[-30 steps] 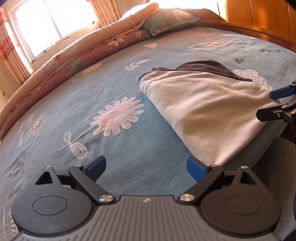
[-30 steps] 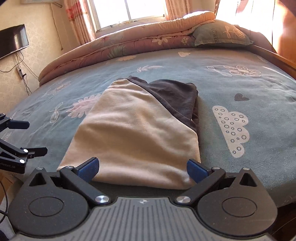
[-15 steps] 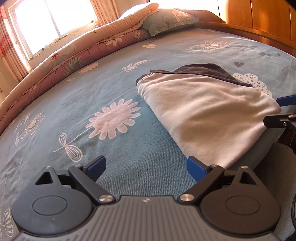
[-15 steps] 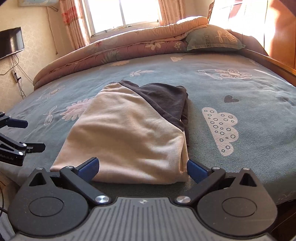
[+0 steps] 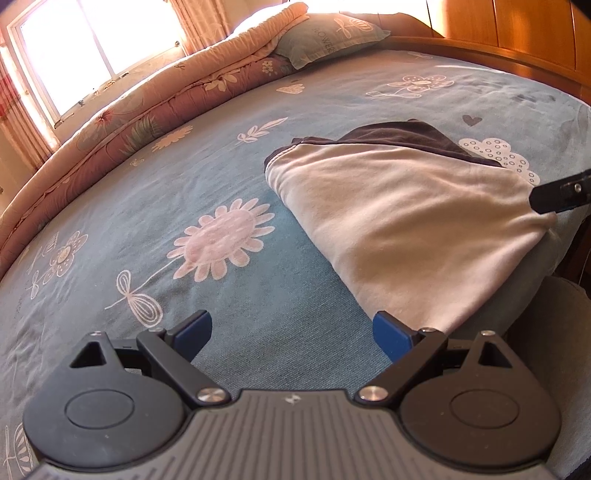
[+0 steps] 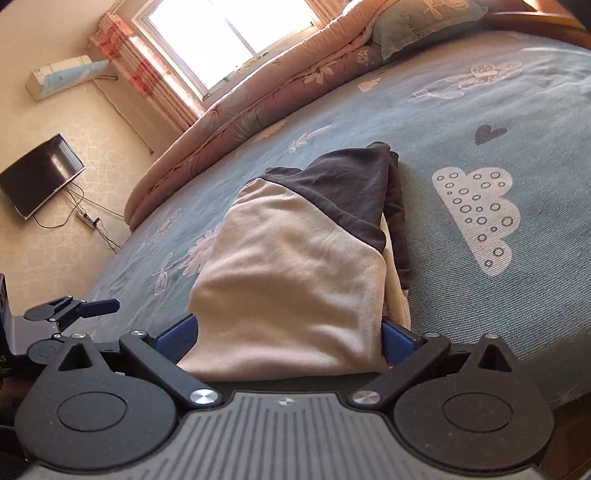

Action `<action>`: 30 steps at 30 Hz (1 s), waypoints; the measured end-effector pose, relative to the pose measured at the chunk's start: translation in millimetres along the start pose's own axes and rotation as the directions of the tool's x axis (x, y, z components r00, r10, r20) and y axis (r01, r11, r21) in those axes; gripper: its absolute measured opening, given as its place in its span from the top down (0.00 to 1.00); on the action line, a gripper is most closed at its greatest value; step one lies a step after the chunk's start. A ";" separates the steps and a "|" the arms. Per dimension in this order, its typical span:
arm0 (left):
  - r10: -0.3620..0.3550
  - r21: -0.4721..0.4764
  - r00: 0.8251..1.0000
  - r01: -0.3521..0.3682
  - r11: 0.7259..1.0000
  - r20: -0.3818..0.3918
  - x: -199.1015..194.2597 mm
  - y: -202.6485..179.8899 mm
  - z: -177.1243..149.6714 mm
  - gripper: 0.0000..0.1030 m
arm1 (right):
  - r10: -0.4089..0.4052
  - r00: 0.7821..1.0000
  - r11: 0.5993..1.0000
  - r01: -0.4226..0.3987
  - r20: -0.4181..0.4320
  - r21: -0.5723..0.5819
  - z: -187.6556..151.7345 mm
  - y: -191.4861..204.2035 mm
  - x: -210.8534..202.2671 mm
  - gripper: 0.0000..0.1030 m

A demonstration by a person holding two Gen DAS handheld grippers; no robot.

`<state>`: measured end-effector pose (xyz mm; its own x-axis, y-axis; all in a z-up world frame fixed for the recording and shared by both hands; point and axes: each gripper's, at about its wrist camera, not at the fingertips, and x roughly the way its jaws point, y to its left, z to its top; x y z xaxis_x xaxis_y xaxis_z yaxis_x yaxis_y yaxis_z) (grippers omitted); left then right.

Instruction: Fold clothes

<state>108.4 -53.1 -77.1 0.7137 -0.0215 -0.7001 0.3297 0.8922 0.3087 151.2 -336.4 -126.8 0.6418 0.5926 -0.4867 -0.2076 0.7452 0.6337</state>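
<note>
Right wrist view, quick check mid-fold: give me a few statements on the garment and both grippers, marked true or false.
1. The folded garment lies near the bed edge, its near end between the open fingers of the right gripper. True.
2. The left gripper is shut on the garment. False: it is open over the bare blue bedsheet, beside the garment.
3. The garment is beige with a dark panel at its far end. True.
4. The garment covers the white cloud print. False: the cloud is uncovered, to the garment's right.
5. The pillow sits on the garment. False: it lies at the far end of the bed, against the rolled quilt.
</note>
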 end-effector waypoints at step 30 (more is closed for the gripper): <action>-0.078 -0.060 0.997 0.078 0.995 0.004 -2.0 12.3 13.2 0.09 | 0.122 0.981 0.991 -0.111 -0.153 0.077 36.3 -24.1 20.1 0.00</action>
<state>119.2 -48.0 -63.4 0.6879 -0.0927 -0.7198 0.3469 0.9132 0.2139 195.9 -353.6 -130.1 0.4911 0.7186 -0.4924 -0.2202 0.6493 0.7279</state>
